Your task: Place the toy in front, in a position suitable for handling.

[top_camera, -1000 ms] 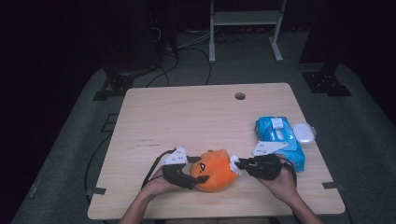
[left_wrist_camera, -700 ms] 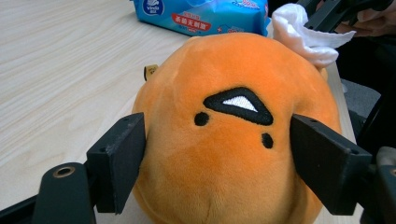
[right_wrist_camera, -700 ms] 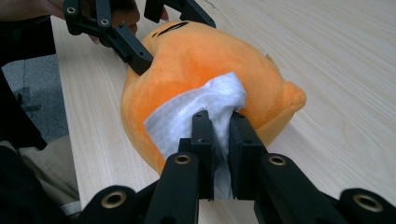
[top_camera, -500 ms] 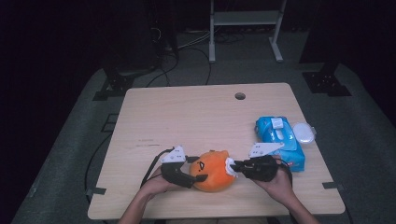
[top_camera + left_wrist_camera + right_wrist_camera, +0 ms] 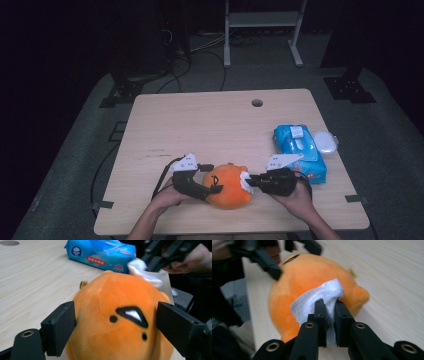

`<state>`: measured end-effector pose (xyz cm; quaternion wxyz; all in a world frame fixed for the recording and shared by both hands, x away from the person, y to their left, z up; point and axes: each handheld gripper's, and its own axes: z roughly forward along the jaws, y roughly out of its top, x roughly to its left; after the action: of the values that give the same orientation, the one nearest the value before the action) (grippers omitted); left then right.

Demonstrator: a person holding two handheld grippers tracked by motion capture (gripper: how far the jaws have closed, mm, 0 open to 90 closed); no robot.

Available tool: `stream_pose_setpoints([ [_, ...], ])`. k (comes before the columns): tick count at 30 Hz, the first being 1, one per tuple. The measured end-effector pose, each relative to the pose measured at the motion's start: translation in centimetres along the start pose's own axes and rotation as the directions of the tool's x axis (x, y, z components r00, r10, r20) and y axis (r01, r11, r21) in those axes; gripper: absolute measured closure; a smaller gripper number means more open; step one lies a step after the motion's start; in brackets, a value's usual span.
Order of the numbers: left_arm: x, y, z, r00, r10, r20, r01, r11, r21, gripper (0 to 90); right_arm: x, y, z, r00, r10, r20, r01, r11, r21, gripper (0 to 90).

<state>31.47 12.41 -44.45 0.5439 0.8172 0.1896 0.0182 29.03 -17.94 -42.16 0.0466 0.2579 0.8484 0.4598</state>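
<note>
Orange plush toy (image 5: pixel 228 186) near surface's front edge: left hand-held gripper (image 5: pixel 116 326) jaws just widened, now straddling it w/o squeezing, while right hand-held gripper (image 5: pixel 330 307) pinches white wipe (image 5: pixel 318 301) on it — wiping likely ongoing.

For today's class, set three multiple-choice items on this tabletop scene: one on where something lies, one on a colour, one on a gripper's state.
1. Where does the blue pack of wet wipes lie on the table?
A. by its right edge
B. by its left edge
C. over the round hole

2. What colour is the plush toy?
A. green
B. orange
C. purple

3. How does the right gripper stand?
A. wide open over bare wood
B. shut on the plush toy's ear
C. shut on a white wipe

Answers:
1 A, since in the high view the pack sits near the right edge, beyond the right hand.
2 B, as all three views show orange plush.
3 C, as the right gripper view shows both jaws pinching the white wipe against the toy.
</note>
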Motion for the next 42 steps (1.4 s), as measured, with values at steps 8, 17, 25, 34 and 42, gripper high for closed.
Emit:
stream_pose_setpoints([
  [8, -0.6, -0.3, 0.3, 0.9969, 0.078, -0.008, -0.077, 0.9958, 0.048, 29.3, 0.2, 0.2, 0.0, 0.9996, -0.013, 0.025, 0.013, 1.0, -0.007, 81.3],
  [17, -0.4, -0.6, 0.1, 0.9951, 0.098, 0.007, -0.099, 0.9943, 0.041, 28.2, -2.3, -0.2, 0.2, 0.9939, 0.089, 0.066, -0.087, 0.996, -0.035, 81.2],
  [25, 0.3, -0.8, -0.4, 0.9984, 0.054, -0.016, -0.053, 0.9978, 0.039, 26.8, 0.3, -0.3, -0.2, 0.9996, 0.01, -0.026, -0.01, 1.0, -0.007, 81.3],
  [34, 0.2, -0.6, -0.6, 0.9981, 0.061, -0.006, -0.06, 0.9973, 0.041, 24.7, 0.2, 0.3, 0.6, 0.9998, 0.013, 0.017, -0.012, 0.999, -0.03, 81.0],
  [42, 0.2, -0.7, -0.5, 0.9977, 0.063, -0.024, -0.061, 0.9969, 0.049, 25.8, -0.6, 0.0, 0.4, 0.9986, 0.046, 0.026, -0.045, 0.999, -0.03, 81.0],
])
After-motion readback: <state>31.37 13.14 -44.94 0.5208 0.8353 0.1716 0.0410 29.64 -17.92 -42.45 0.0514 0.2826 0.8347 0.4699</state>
